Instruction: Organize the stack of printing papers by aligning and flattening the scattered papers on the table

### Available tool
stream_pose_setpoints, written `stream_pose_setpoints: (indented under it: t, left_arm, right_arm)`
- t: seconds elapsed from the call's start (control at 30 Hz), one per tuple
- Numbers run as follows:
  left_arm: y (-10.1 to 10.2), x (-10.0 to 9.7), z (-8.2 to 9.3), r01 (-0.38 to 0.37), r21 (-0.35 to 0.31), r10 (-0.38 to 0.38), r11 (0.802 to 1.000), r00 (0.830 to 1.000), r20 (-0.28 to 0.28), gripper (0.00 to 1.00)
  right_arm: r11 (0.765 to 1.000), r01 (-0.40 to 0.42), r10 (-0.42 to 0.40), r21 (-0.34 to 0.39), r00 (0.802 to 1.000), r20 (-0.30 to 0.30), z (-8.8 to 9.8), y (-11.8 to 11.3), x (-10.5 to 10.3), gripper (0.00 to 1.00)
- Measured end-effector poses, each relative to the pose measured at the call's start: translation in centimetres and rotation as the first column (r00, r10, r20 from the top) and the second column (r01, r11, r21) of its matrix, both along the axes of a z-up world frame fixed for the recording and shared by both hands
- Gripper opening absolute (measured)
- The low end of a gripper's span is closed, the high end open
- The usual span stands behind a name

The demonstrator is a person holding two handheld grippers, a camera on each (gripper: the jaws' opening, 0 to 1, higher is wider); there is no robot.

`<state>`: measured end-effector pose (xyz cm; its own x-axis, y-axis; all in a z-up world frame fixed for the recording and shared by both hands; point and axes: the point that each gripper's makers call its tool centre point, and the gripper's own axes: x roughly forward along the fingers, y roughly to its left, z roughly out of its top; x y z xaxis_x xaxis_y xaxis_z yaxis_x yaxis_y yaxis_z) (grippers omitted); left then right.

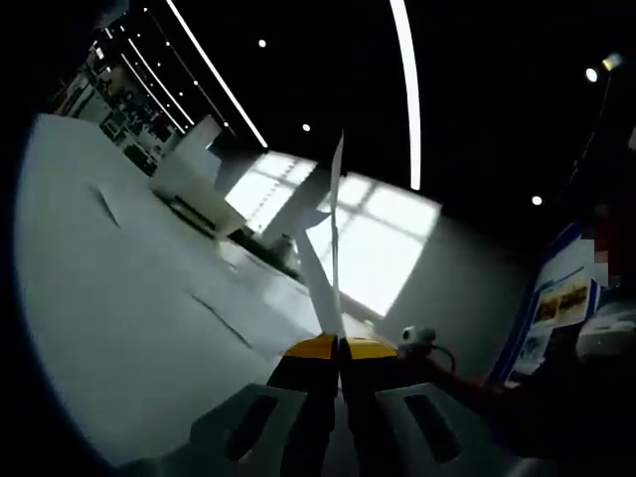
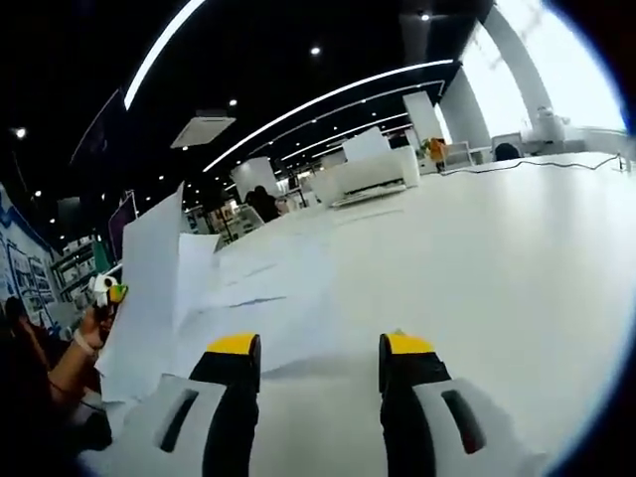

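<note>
Overhead, light strips (image 2: pixel 328 97) cross a dark ceiling; left fingers (image 1: pixel 338 350) pinch upright paper (image 1: pixel 334 234), right fingers (image 2: pixel 407 350) wide above the white table (image 2: pixel 517 258).

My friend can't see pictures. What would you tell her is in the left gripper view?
The left gripper has its yellow-tipped jaws pinched shut on the edge of sheets of paper, which stand up edge-on in the middle of the picture. To the left, more loose papers lie spread over the white table, with long ceiling lights and a bright window behind.
</note>
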<state>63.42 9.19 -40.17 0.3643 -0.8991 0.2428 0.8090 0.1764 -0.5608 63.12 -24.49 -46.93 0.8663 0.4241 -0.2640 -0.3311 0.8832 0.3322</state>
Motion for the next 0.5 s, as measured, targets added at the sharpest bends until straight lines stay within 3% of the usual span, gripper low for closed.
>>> stream_pose_setpoints:
  t: [0.5]
  left_arm:
    - [0.0, -0.1, 0.1, -0.003, -0.001, 0.003, 1.000, 1.000, 0.006, 0.06]
  right_arm:
    - [0.999, -0.034, 0.036, 0.028, 0.999, -0.039, -0.5, 2.4, 0.7, 0.32]
